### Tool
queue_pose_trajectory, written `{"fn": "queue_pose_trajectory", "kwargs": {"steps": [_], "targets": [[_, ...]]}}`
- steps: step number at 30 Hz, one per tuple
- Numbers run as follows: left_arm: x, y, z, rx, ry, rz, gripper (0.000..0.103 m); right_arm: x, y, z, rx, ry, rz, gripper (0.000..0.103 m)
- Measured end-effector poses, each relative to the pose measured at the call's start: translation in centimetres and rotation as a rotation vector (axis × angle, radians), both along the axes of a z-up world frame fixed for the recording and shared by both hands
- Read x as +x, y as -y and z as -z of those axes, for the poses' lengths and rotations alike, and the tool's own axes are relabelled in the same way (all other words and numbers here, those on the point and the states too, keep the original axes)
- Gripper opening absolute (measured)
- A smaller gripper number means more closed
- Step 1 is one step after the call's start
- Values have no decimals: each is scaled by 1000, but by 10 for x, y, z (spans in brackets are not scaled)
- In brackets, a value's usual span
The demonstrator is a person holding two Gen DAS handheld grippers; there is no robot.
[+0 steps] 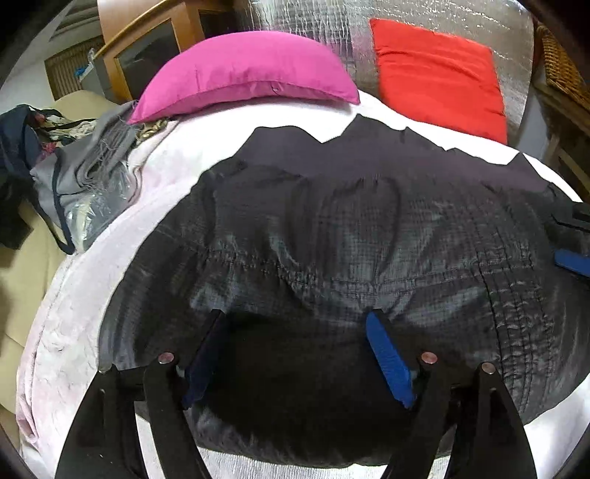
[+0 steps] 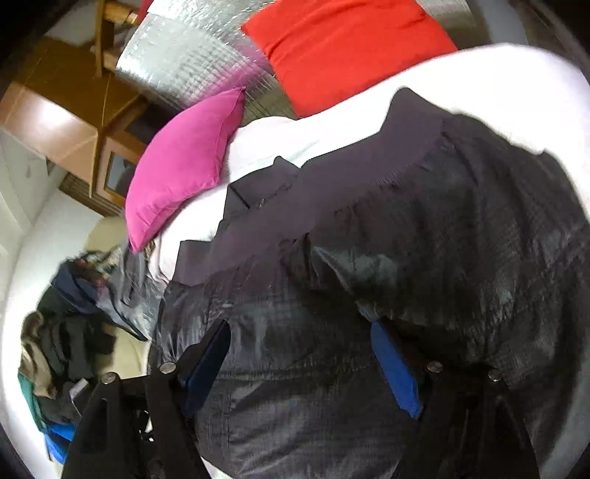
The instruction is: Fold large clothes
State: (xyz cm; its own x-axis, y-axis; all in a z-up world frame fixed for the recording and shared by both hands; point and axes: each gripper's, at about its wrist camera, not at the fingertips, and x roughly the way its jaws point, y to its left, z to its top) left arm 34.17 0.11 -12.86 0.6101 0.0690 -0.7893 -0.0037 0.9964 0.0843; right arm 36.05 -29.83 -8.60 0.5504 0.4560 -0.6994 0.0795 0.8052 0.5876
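Note:
A black quilted jacket [image 1: 350, 221] lies spread over a white bed cover [image 1: 92, 294], with its darker ribbed band [image 2: 332, 191] toward the cushions. My left gripper [image 1: 295, 317] hangs over the jacket's near part, jaws wide apart; the blue pads [image 1: 387, 357] do not press on the fabric below them. My right gripper [image 2: 300, 326] stands open the same way over the jacket [image 2: 442, 239], further to the right. One of its blue pads [image 1: 573, 261] shows at the right edge of the left wrist view. Neither gripper holds anything.
A pink cushion [image 1: 239, 70] and a red cushion [image 1: 438, 70] lean on a silver quilted backing [image 1: 295, 18] at the far side. A heap of clothes and bags [image 1: 73, 177] lies to the left. A wooden cabinet [image 1: 147, 48] and a wicker basket [image 1: 560, 62] flank the bed.

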Motion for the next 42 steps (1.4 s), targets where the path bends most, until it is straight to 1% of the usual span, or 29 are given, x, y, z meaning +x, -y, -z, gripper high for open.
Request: {"fn": "queue_pose_trajectory", "kwargs": {"steps": [4,6,7,9,10,11,14,17,19,21,22,23,24,26,28,30,32,34,36,38,39,40,41,42], "targets": [[-11,-3,-15,-36,16,-2,79,-18,-5,-20,33,61,-28,82],[-17,0,-20,-17,41,4,79,-27,-8,-23,46,77,-53,82],[-20,2,-20,-12,43,5,79,-30,-9,-19,35,70,-60,83],[-19,4,-17,-11,22,6,79,-28,-10,-4,-13,12,-53,83],[-20,5,-16,-11,19,2,79,-27,-7,8,-21,-18,-41,83],[-22,5,-16,-11,19,1,79,-27,-4,11,-6,-16,-37,83],[-26,5,-23,-17,29,14,79,-29,-2,-4,-11,1,-20,83],[-30,7,-32,-28,46,23,79,-40,1,-22,-18,56,-30,83],[-32,11,-35,-40,58,29,79,-48,6,-24,-24,66,-24,83],[-31,18,-34,-49,53,37,79,-52,12,-16,-60,46,-11,83],[-30,21,-30,-48,43,43,79,-51,17,-6,-86,15,2,83],[-28,25,-25,-39,29,48,79,-49,22,4,-76,-5,6,83],[-25,30,-19,-22,12,51,79,-48,25,9,-59,-6,5,83],[-20,34,-9,5,-11,55,80,-47,25,6,-75,-1,4,83],[-19,32,-9,-9,-16,49,80,-46,23,-1,-86,-5,0,83],[-21,27,-16,-29,-16,45,80,-51,25,-9,-81,21,-8,83],[-24,20,-24,-39,2,49,80,-60,34,-18,-95,46,-4,83],[-31,4,-33,-47,40,55,80,-71,50,-26,-94,61,13,83],[-37,-23,-41,-74,75,47,80,-83,75,-33,-105,74,28,83],[-40,-56,-45,-121,95,21,81,-91,106,-37,-126,67,59,83],[-39,-74,-45,-143,102,3,82,-93,120,-37,-130,60,79,84],[-37,-91,-45,-161,104,-22,87,-93,132,-36,-128,49,99,87],[-33,-108,-44,-183,107,-50,88,-92,150,-31,-112,28,126,93],[-27,-123,-43,-208,113,-72,89,-88,161,-27,-93,12,137,95]]}}
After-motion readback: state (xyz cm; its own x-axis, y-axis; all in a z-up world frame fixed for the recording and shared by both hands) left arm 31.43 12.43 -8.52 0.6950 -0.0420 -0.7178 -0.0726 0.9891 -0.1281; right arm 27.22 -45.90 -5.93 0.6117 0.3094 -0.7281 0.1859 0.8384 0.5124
